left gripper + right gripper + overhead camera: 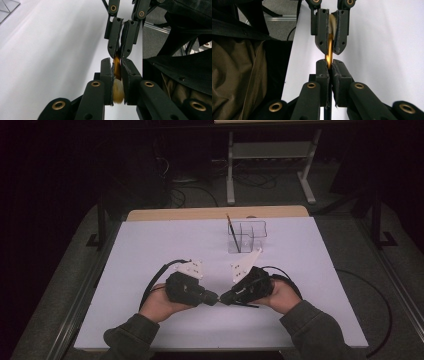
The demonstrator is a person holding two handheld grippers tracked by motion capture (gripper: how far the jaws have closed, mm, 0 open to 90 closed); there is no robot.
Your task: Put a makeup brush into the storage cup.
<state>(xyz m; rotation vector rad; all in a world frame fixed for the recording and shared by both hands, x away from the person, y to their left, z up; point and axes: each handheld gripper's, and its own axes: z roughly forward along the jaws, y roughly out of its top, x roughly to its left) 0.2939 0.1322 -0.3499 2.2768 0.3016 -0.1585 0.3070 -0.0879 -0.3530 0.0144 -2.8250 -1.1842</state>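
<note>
Where the two grippers meet nose to nose near the front middle of the white worktop (150,250), a small brush (117,82) is held between them. The left gripper (212,298), grasped in the person's left hand (160,305), has its jaws closed narrowly on the pale bristle tuft (118,93); in the left gripper view the tuft fills the gap between the black jaws and an orange-gold ferrule (116,67) runs forward from it. The right gripper (224,298), grasped in the right hand (282,295), has its jaws pressed together on that ferrule, which shows as a gold band (328,56) bridging the two sets of jaws in the right gripper view. A thin dark handle (247,305) trails from under the right gripper. Both jaw pairs hang just above the worktop. Well behind them, toward the far edge, stands a clear divided holder (246,236) with another dark brush (233,233) leaning upright in one compartment. A grey plate (190,268) tops the left gripper.
</note>
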